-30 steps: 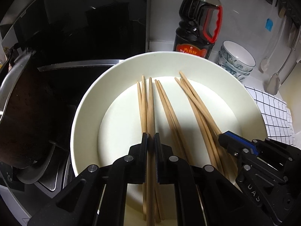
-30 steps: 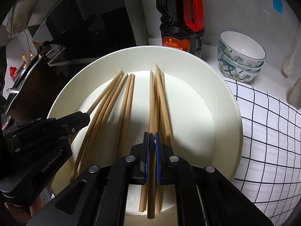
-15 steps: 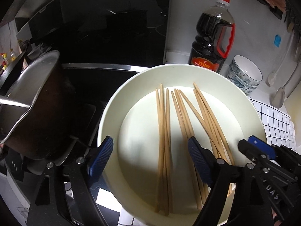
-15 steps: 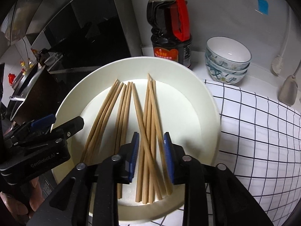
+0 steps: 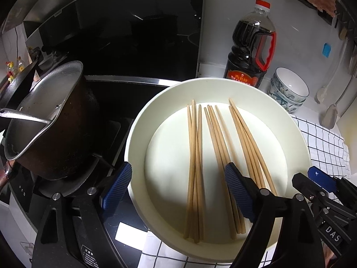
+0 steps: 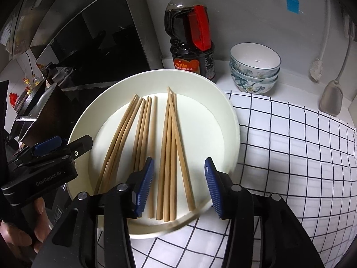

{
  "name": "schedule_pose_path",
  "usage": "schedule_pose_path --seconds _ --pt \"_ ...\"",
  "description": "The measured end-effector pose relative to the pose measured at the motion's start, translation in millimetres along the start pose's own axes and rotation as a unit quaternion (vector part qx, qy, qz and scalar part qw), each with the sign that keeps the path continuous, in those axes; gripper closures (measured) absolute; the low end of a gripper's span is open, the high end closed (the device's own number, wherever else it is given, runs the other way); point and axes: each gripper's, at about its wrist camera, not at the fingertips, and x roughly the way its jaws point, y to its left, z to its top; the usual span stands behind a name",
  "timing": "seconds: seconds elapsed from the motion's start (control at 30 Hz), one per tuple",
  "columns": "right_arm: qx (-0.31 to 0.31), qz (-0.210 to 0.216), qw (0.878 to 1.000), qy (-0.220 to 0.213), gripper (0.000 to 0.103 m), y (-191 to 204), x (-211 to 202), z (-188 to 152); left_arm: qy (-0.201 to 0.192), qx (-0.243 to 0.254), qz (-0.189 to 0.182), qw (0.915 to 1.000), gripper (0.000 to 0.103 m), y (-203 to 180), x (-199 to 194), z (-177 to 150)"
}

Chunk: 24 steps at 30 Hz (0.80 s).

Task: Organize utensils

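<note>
Both claws hang over the white plate, each empty. The left claw stands spread wide, its jaws just having been opening, with the leftmost bundle of chopsticks lying loose below the gap, clear of both pads. The right claw is parted to a middling gap, jaws likewise just having been opening, and the right-hand bundle lies free beneath it. All the chopsticks rest on the plate in three rough groups, thick ends toward the claws, the middle group between the other two. Risks as judged: the right-hand bundle has one stick crossed over its neighbours, so a re-grip there could lever a stick up and roll it off the near rim. The plate sits on the edge of the checked cloth, overhanging toward the dark stove; a downward push on its near rim might tip or slide it. The left claw's outer finger hangs outside the plate rim, near the pot, so a careless closing could catch the rim.
</note>
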Motion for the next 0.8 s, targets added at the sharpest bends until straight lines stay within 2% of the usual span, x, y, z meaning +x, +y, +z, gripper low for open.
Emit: schedule_pose_path --seconds 0.67,0.8 --pt "0.001 0.002 1.000 -0.004 0.053 -7.1 -15.6 -8.5 -0.001 0.005 0.002 1.0000 0.015 -9.1 -12.6 -8.4" --pt "0.002 0.004 1.000 -0.006 0.052 -8.9 -18.4 -8.5 -0.002 0.005 0.004 1.0000 0.011 -11.2 -14.7 -7.7"
